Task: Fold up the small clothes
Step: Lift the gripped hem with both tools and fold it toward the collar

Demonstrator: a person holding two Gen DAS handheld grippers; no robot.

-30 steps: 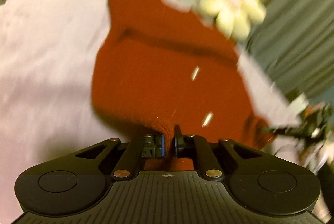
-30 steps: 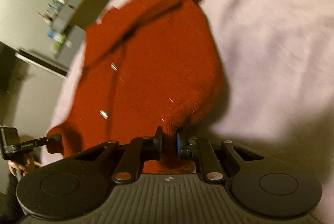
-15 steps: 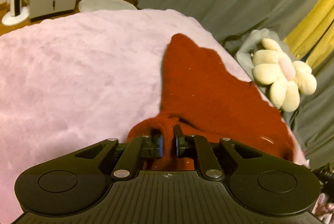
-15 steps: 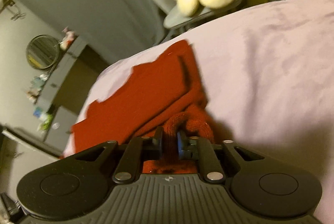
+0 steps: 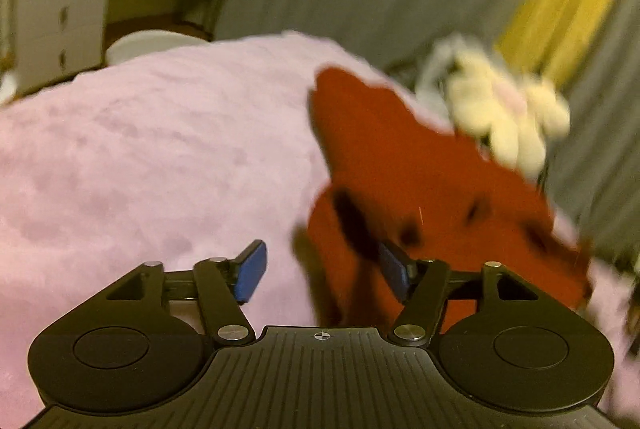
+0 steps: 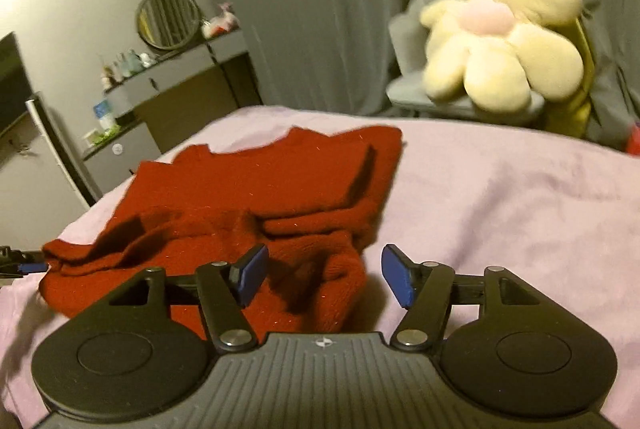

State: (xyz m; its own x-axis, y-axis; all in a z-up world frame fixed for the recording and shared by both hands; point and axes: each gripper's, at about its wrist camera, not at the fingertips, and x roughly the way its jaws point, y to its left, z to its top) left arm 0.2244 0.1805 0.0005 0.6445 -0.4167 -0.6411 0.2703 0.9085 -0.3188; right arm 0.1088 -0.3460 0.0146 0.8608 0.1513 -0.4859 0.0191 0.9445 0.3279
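A small dark red knit garment point(image 6: 256, 189) lies folded over on a pink fleece blanket point(image 6: 500, 197). In the right wrist view my right gripper point(image 6: 324, 275) is open, its blue pads point(image 6: 250, 273) on either side of the garment's bunched near corner. In the left wrist view the red garment point(image 5: 420, 169) lies ahead and to the right. My left gripper point(image 5: 324, 275) is open, with a fold of the garment between its blue pads point(image 5: 252, 273). The left view is motion-blurred.
A cream flower-shaped plush point(image 6: 504, 41) sits on a grey seat beyond the blanket's far edge, before grey and yellow curtains. A dresser with a round mirror point(image 6: 168, 17) and bottles stands at the left. The pink blanket point(image 5: 140, 149) spreads wide to the left of the garment.
Both grippers were shut on the garment's edge and carried it over onto itself. Now both have opened and let go, and the fold lies on the blanket.
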